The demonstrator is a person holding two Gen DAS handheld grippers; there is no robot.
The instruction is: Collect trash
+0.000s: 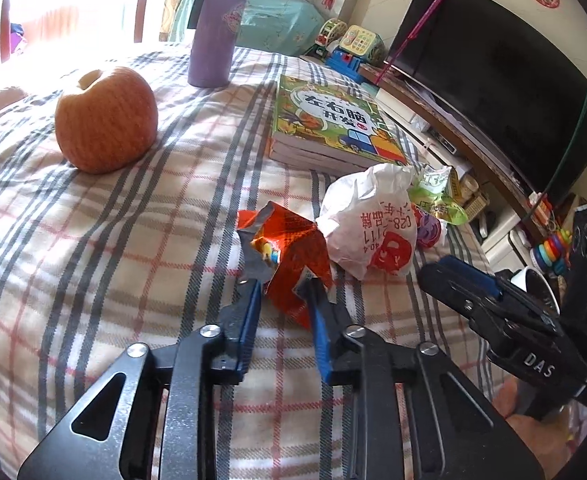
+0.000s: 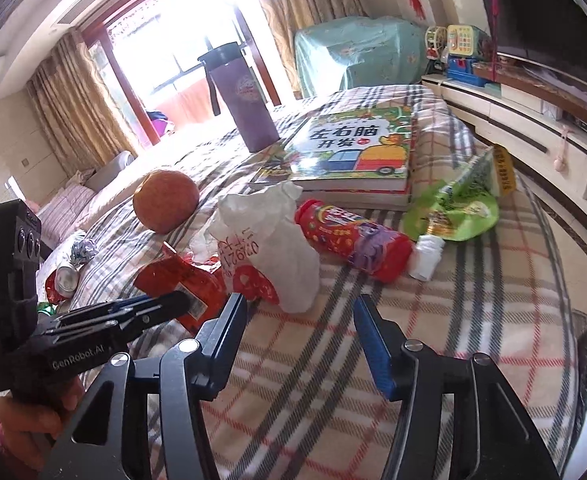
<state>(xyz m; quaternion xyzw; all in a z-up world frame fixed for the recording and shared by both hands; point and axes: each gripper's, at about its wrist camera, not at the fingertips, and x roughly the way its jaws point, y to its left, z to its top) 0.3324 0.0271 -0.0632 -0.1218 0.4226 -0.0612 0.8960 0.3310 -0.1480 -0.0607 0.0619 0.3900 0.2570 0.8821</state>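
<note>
A crumpled red snack wrapper [image 1: 289, 248] lies on the plaid blanket [image 1: 133, 240]. My left gripper [image 1: 283, 284] has its fingers around the wrapper's near edge, narrowly apart; it also shows in the right wrist view [image 2: 181, 300] at the wrapper [image 2: 181, 280]. A white crumpled bag with red print [image 1: 369, 220] [image 2: 269, 248] lies just right of it. A red and purple tube [image 2: 353, 240], a small white bottle [image 2: 425, 256] and a green packet [image 2: 453, 208] lie beyond. My right gripper [image 2: 299, 304] is open and empty, just short of the white bag; it shows in the left view [image 1: 453, 276].
An apple [image 1: 107, 120] [image 2: 165, 200], a purple flask [image 1: 217, 28] [image 2: 245, 104] and a stack of children's books [image 1: 325, 124] [image 2: 357, 152] sit on the blanket. A TV [image 1: 493, 76] and toys [image 1: 345, 48] stand right. A crushed can [image 2: 63, 280] lies left, below the blanket's edge.
</note>
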